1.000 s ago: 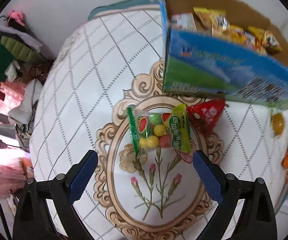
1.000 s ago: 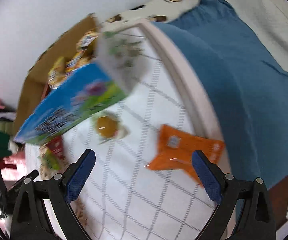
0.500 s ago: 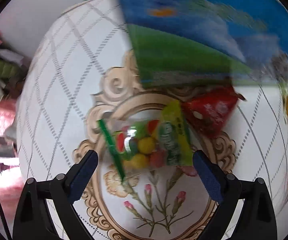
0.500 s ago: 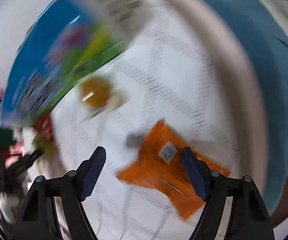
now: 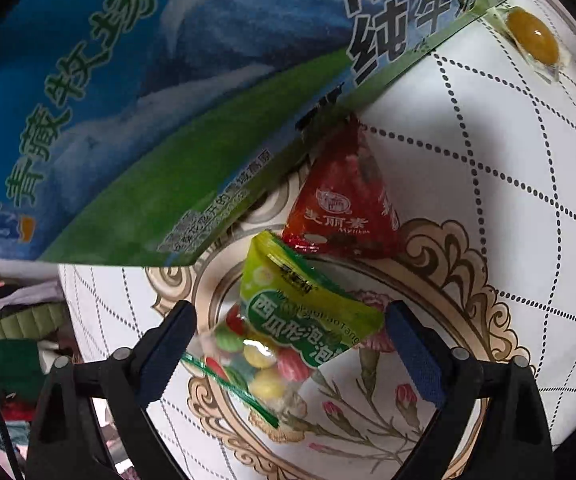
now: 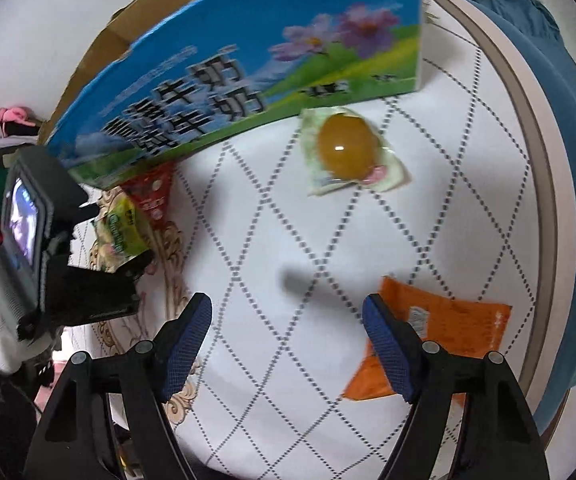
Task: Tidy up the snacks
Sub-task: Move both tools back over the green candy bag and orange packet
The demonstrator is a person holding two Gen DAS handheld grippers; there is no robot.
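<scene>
Snacks lie on the table (image 6: 271, 240) beside the box (image 6: 247, 80), ready to go in it. The candy bag (image 5: 288, 336) sits near the box, just under the red pack (image 5: 340, 208), which touches the box. The jelly cup (image 6: 346, 150) rests just beside the box too. The orange pack (image 6: 444, 336) lies well apart from the box, near the table edge.

The left tongs (image 5: 292, 356) point down over the candy bag. Their jaws are wide and closing, with the bag between them; the pads are not squeezing it yet, I think.

The right tongs (image 6: 288, 344) are partly apart and hold nothing. One jaw sits over the edge of the orange pack, likely its next pick.
</scene>
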